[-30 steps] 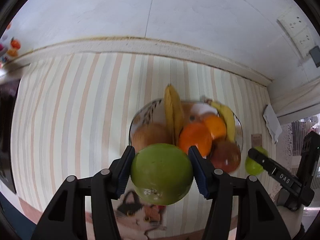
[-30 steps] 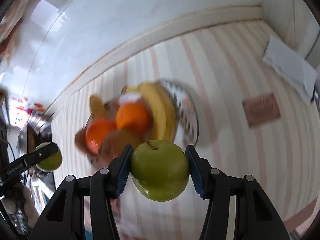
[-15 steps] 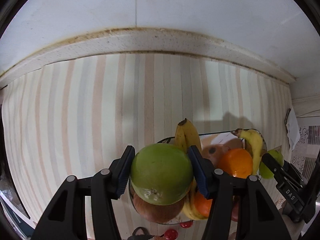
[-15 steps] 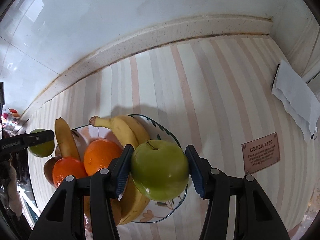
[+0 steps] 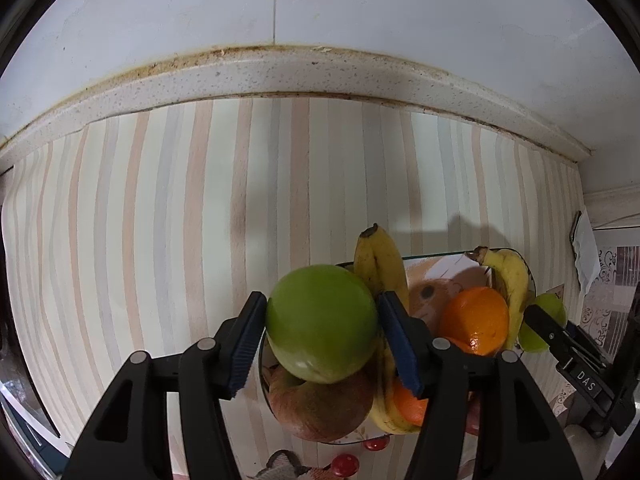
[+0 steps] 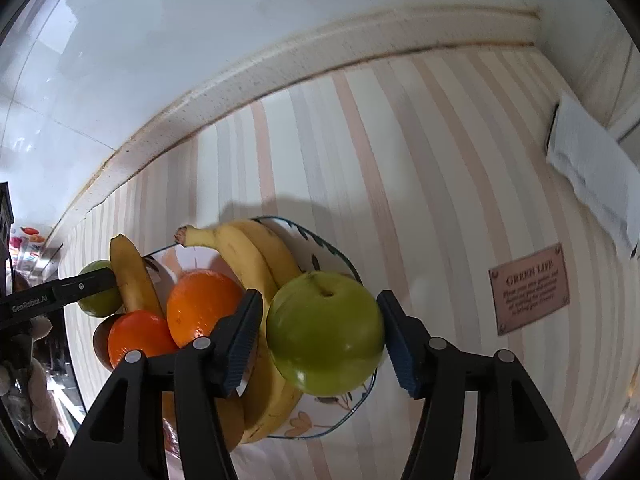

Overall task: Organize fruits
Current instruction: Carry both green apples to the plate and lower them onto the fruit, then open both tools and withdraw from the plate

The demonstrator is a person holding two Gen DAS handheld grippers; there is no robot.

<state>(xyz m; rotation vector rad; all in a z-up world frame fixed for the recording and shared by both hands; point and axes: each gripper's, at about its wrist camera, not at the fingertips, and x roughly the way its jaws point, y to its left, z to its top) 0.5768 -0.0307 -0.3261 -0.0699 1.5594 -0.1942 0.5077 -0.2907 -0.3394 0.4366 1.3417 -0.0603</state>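
A patterned glass bowl (image 6: 332, 248) on the striped cloth holds bananas (image 6: 248, 256), oranges (image 6: 200, 300) and a red apple (image 5: 320, 408). My left gripper (image 5: 321, 299) points straight down over the bowl's left side, its jaws opening. The green apple (image 5: 320, 328) between them rests on the red apple, and the pads stand just off its sides. My right gripper (image 6: 318, 297) is over the bowl's right rim, its jaws opening too. Its green apple (image 6: 324, 336) lies tilted on the bananas and the rim, still between the pads.
A speckled ledge (image 5: 304, 76) and white wall close off the far side of the cloth. A folded white cloth (image 6: 592, 164) and a brown "GREEN LIFE" plaque (image 6: 528, 288) lie to the bowl's right. Bare striped cloth (image 5: 140, 220) stretches to its left.
Both grippers came down over the bowl, then held still. Their jaws have widened slightly. Each green apple has settled onto the fruit below, and the right one has tipped its stem end away.
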